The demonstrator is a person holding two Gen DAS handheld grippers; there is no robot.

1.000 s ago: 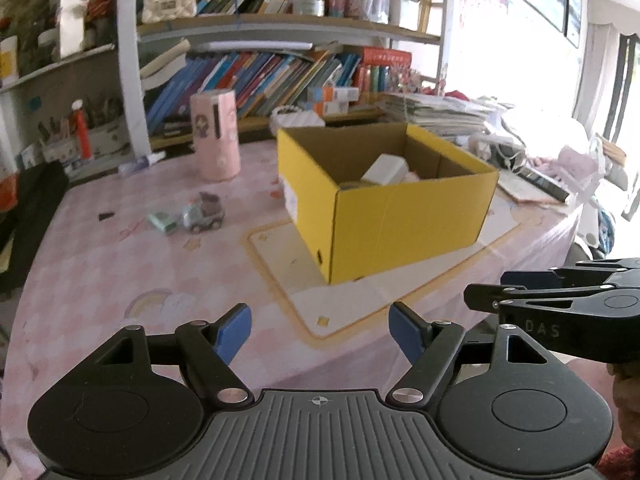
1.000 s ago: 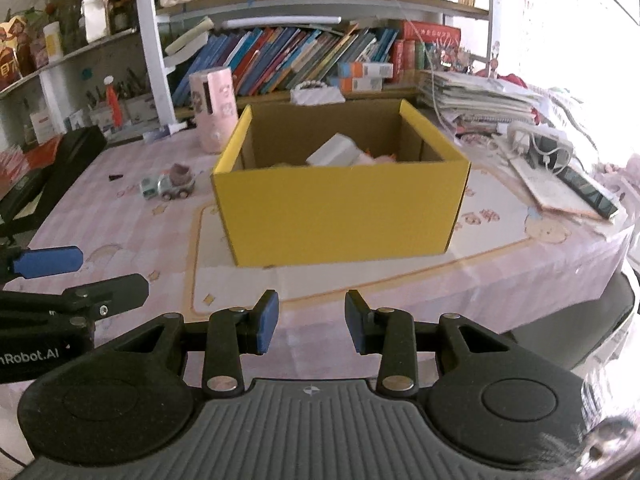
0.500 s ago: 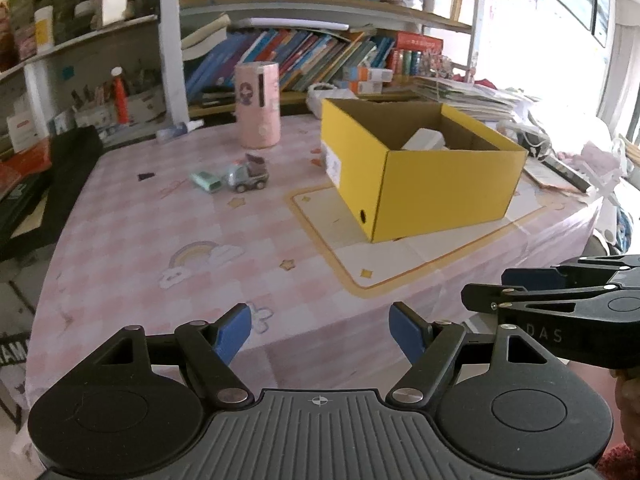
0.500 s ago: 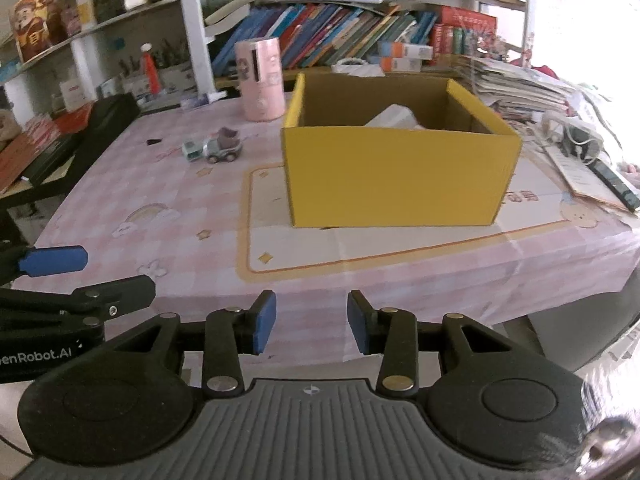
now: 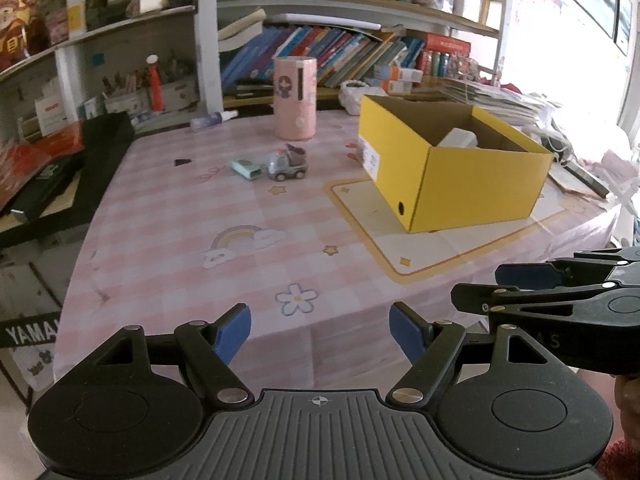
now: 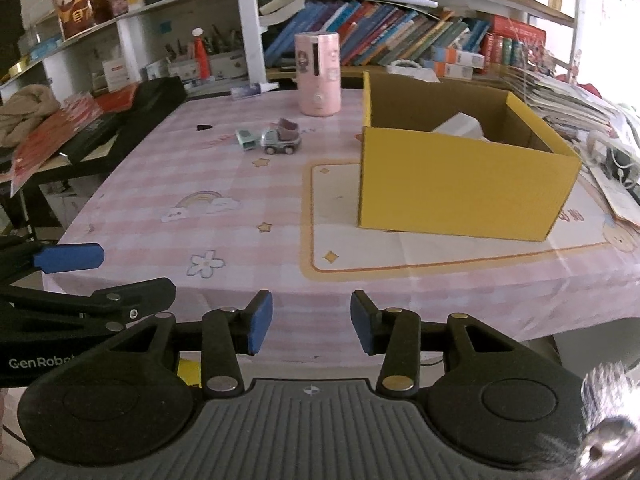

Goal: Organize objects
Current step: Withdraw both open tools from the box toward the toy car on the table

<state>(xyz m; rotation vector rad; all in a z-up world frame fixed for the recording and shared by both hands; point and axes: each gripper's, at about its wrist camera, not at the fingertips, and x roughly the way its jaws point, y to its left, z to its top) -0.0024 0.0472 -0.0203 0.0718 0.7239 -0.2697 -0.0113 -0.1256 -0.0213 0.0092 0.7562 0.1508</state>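
Observation:
A yellow cardboard box (image 5: pixel 476 184) (image 6: pixel 460 192) stands open on the pink checked table, with a white item (image 5: pixel 458 138) (image 6: pixel 460 124) inside. A small grey toy truck (image 5: pixel 287 164) (image 6: pixel 281 140) and a mint-green small object (image 5: pixel 245 168) (image 6: pixel 245 139) lie left of the box. A pink cylinder (image 5: pixel 295 98) (image 6: pixel 318 74) stands behind them. My left gripper (image 5: pixel 320 334) is open and empty, held before the table's front edge. My right gripper (image 6: pixel 311 326) is open and empty, also before the front edge, and shows at the right of the left wrist view (image 5: pixel 520 284).
Bookshelves (image 5: pixel 360 56) run behind the table. A black case (image 6: pixel 132 112) and red papers (image 6: pixel 52 128) lie at the left. Papers and cables (image 6: pixel 608 152) pile at the right. A small spray bottle (image 5: pixel 212 119) lies at the back.
Both grippers have pulled back from the table and turned left, so the box looks farther away and more of the table's left side shows. Both stay open.

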